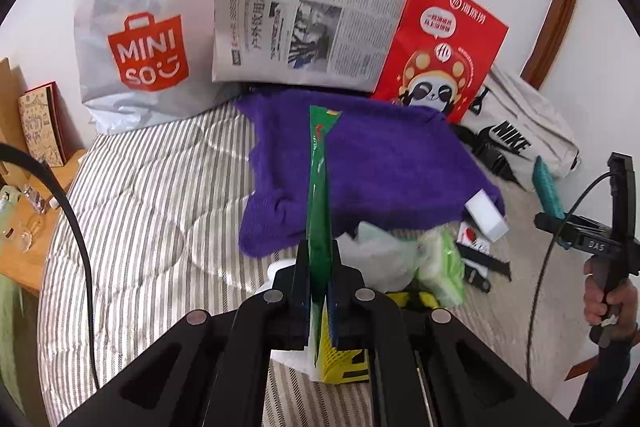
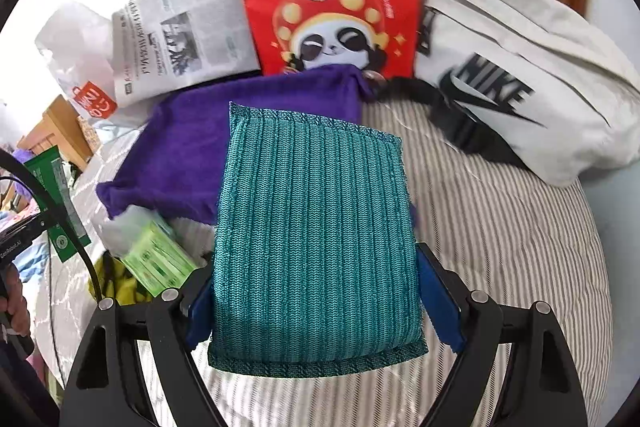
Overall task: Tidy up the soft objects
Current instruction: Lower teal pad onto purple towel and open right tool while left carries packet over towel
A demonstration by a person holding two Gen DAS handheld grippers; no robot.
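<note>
My left gripper (image 1: 318, 259) is shut on a flat green packet (image 1: 318, 187), which stands on edge above the striped bedding (image 1: 140, 207) in front of a purple towel (image 1: 380, 163). The right gripper (image 2: 316, 287) has its blue pads (image 2: 440, 299) pressed on both sides of a teal knitted sponge pad (image 2: 316, 227), held above the bed. The purple towel (image 2: 224, 147) lies beyond it. From the left wrist view the teal pad (image 1: 546, 187) shows edge-on at the far right, with a hand on that gripper's handle. The green packet (image 2: 60, 203) appears at the left edge of the right wrist view.
Along the wall stand a white MINISO plastic bag (image 1: 132, 39), a newspaper (image 1: 300, 23) and a red paper bag (image 1: 436, 43); a white Nike bag (image 1: 520, 135) lies right. A white block (image 1: 486, 219), tissue pack (image 1: 440, 267) and yellow item (image 1: 344, 359) lie near. A wooden nightstand (image 1: 24, 187) stands left.
</note>
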